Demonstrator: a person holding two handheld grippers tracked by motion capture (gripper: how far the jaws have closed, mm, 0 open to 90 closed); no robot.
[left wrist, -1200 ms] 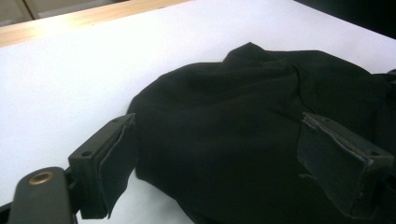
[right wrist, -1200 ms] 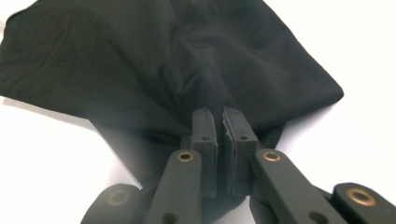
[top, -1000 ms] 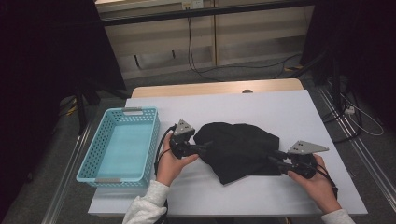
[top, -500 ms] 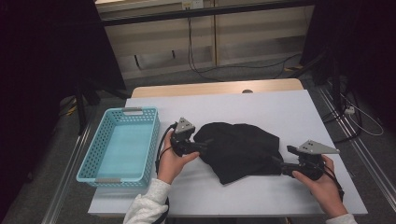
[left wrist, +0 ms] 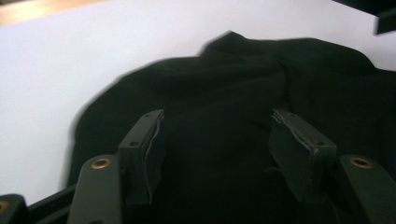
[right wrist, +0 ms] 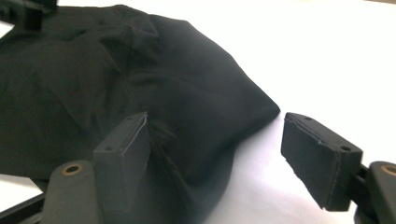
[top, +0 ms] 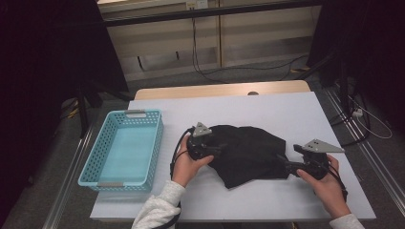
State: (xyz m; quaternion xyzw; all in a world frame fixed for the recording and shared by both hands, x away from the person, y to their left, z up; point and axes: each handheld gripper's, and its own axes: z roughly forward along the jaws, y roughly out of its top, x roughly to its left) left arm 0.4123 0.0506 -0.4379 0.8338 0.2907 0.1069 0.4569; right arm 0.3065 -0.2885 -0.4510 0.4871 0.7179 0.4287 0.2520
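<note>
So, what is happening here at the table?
A person works on a black cloth lying crumpled on the white table with two handheld grippers. The left gripper has just been closing its jaws over the cloth's left side, without pinching it. The right gripper is open at the cloth's right edge. A turquoise basket stands at the left.

The black garment is soft cloth, matt and creased into loose folds (no sheen anywhere on it). It lies on a white table whose top looks smooth and matt, with a bare wood edge at the far side. The turquoise basket is moulded plastic, perforated walls, slightly glossy. The left gripper has matt black fingers faced with thin rubbery pads; brass-coloured metal fasteners shine on its arms.
</note>
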